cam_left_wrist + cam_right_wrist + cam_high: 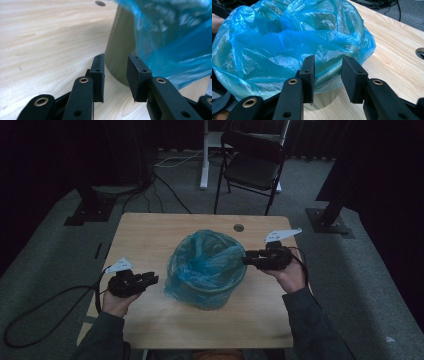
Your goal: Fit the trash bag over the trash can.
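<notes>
A bin (212, 292) at mid-table (150, 235) wears its blue bag (205, 262), folded over the rim but still loose and rumpled; the left tool (150, 279) and right tool (250, 258) flank it half-open, gripping nothing, tidying seemingly left

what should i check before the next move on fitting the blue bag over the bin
1. Left gripper empty, jaws apart, just short of the bin: ok.
2. Right gripper jaws apart at the blue bag, nothing pinched: ok.
3. Bag folded over the rim all round: cannot tell, far side hidden.
4. Bag hangs loose and bunched down the side: not ok.
5. Bin upright on the table: ok.
</notes>
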A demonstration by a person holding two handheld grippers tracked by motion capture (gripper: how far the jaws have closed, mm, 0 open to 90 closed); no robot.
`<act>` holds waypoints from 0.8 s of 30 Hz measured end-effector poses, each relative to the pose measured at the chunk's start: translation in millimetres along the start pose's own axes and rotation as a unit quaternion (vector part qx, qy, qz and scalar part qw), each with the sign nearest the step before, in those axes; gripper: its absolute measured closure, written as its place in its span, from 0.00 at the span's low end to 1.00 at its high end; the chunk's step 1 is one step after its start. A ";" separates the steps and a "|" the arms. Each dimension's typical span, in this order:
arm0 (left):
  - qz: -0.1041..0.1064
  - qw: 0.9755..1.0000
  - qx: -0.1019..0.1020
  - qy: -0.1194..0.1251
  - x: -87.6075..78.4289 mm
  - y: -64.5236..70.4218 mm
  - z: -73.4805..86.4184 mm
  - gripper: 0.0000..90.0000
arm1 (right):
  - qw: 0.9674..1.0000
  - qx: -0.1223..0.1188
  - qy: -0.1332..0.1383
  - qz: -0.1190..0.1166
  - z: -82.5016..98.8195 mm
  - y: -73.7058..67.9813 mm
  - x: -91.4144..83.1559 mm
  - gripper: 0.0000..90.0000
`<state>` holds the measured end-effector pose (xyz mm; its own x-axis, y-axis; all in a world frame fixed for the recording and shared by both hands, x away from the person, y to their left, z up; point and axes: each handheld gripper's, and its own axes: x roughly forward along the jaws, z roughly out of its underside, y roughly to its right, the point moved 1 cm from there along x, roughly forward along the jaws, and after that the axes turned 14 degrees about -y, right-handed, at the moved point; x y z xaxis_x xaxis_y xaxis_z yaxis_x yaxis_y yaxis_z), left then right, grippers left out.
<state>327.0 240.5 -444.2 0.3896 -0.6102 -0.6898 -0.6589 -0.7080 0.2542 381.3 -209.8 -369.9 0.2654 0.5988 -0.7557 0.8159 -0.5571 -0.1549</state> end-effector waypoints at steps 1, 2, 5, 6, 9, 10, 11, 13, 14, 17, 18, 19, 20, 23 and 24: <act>0.001 1.000 0.003 0.003 -0.8 1.1 -2.3 0.74 | 1.000 -0.001 0.004 0.002 0.2 -0.5 -1.3 0.77; 0.002 1.000 0.006 0.005 -1.6 2.3 -4.6 0.74 | 1.000 -0.001 0.004 0.002 0.2 -0.5 -1.3 0.77; 0.003 1.000 0.020 0.012 -3.9 7.6 -15.1 0.74 | 1.000 -0.005 0.010 0.001 0.9 -0.5 -4.7 0.89; 0.003 1.000 0.020 0.012 -3.9 7.6 -15.1 0.74 | 1.000 -0.005 0.010 0.001 0.9 -0.5 -4.7 0.89; 0.005 0.999 0.030 0.018 -5.7 11.6 -23.1 0.74 | 1.000 -0.007 0.006 0.006 2.2 -0.6 -7.0 0.96; 0.004 0.999 0.034 0.020 -6.6 13.2 -26.3 0.74 | 1.000 -0.008 0.004 0.007 3.1 -0.2 -6.9 0.97; 0.005 0.999 0.041 0.025 -8.5 16.0 -31.8 0.74 | 1.000 -0.007 0.001 0.008 4.4 0.0 -6.9 0.98; 0.006 0.998 0.049 0.031 -10.9 19.8 -39.0 0.74 | 1.000 -0.008 -0.003 0.008 7.5 1.0 -6.2 1.00; 0.006 0.998 0.049 0.031 -10.9 19.8 -39.0 0.74 | 1.000 -0.008 -0.003 0.008 7.5 1.0 -6.2 1.00; 0.007 0.997 0.060 0.038 -13.3 24.5 -48.1 0.74 | 1.000 -0.006 -0.013 0.010 12.0 2.7 -4.5 1.00; 0.007 0.997 0.063 0.040 -13.8 26.0 -50.8 0.74 | 1.000 -0.006 -0.020 0.012 14.3 4.1 -3.2 1.00; 0.009 0.997 0.066 0.041 -14.1 27.7 -53.4 0.74 | 1.000 -0.006 -0.023 0.013 15.2 5.0 -2.1 1.00; 0.009 0.997 0.070 0.042 -14.2 29.4 -55.8 0.74 | 1.000 -0.006 -0.023 0.013 15.2 5.0 -2.1 1.00; 0.013 0.996 0.082 0.045 -13.7 35.8 -64.5 0.74 | 0.999 -0.003 -0.050 0.013 17.4 8.5 5.7 1.00; 0.013 0.996 0.082 0.045 -13.7 35.8 -64.5 0.74 | 0.998 0.001 -0.060 0.011 17.7 9.9 9.1 1.00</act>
<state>339.5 200.5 -382.0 0.4215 -0.6626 -0.6191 -0.7628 -0.6282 0.1530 382.8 -220.1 -389.6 0.2193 0.5131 -0.8298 0.8091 -0.5710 -0.1392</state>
